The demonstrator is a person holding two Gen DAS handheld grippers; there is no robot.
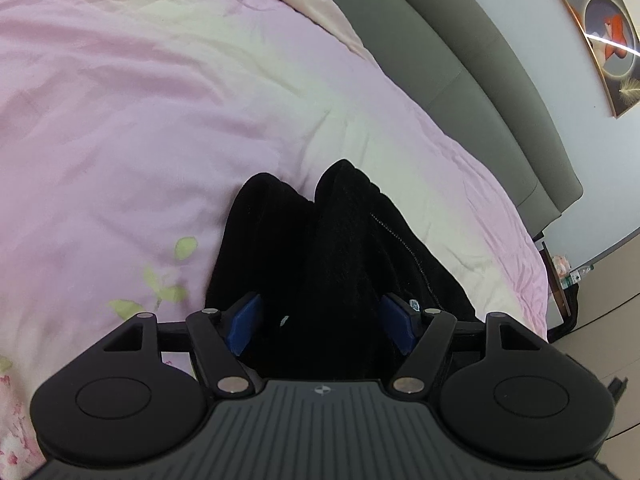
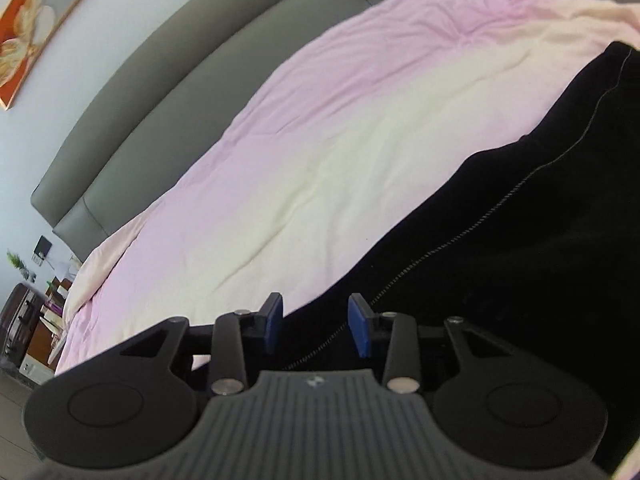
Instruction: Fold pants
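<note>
1. Your left gripper [image 1: 326,322] points forward and downward over the bed, its blue pads [image 1: 245,326] standing wide with a thick bunch of the black pants [image 1: 332,248] filling the gap between them. Whether the pads press on the fabric you cannot tell from this view.
2. Your right gripper [image 2: 316,326] is tilted down and rolled, so the bed runs diagonally across its view. Its blue pads [image 2: 358,330] stand at a narrow-to-middling gap, with the edge of the pants [image 2: 520,240] and its zigzag seam lying between them; the cloth looks loose there, with space showing beside each pad.
3. The pants lie on the pink and cream duvet [image 1: 160,100], near the bed's edge closest to you.
4. In the left wrist view the pants run straight away from the gripper, ending in two rounded humps that point toward the grey headboard [image 1: 460,60].
5. In the right wrist view their long axis climbs from the gripper toward the upper right, with the stitched seam following that line.
6. A framed picture [image 2: 32,20] hangs on the wall above the headboard [image 2: 180,80].
</note>
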